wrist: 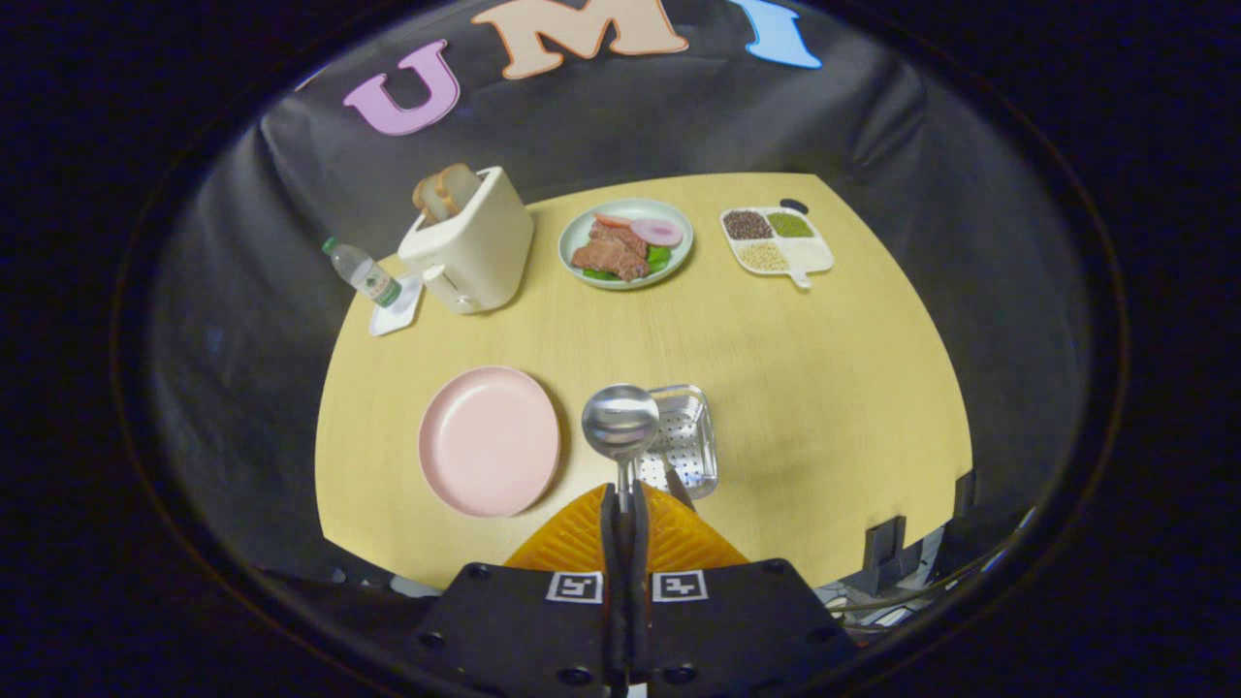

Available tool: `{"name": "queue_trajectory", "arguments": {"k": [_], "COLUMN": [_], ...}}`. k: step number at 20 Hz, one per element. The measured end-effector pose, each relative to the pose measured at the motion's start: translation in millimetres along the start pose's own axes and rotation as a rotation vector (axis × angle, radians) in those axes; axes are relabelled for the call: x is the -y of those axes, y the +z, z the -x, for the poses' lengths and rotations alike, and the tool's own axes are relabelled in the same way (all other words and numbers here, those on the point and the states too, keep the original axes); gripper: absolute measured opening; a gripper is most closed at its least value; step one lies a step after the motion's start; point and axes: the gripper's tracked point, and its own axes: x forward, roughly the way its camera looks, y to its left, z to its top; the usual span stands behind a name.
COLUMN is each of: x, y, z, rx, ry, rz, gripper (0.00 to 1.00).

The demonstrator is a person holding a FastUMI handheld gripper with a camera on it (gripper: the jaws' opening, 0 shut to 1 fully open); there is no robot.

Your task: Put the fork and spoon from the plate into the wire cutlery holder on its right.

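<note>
My gripper (621, 504) is shut on the handle of a metal spoon (620, 423), held high above the table with the bowl of the spoon pointing forward. Below, the pink plate (488, 439) lies bare on the yellow table, just left of the fingers. The cutlery holder (686, 441), a shiny perforated metal box, stands right of the plate, partly behind the spoon's bowl. A dark handle, perhaps the fork (679, 488), leans out of the holder's near edge.
At the back of the round yellow table (824, 388) stand a cream toaster (470, 242) with bread, a water bottle (361, 271) on a white napkin, a green plate of food (625, 242) and a white divided dish (776, 242) of grains.
</note>
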Motion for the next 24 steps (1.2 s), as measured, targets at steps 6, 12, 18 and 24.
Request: {"name": "queue_trajectory", "arguments": {"k": [6, 12, 18, 24], "x": [22.7, 30.9, 29.7, 16.9], "y": [-13.7, -16.1, -11.0, 11.3], "z": [-43.5, -72.1, -80.5, -65.5], "rx": [-0.255, -0.388, -0.397, -0.238], "ry": [-0.039, -0.072, -0.076, -0.025], "rz": [0.101, 0.186, 0.196, 0.092], "gripper": [0.05, 0.05, 0.17, 0.75]}}
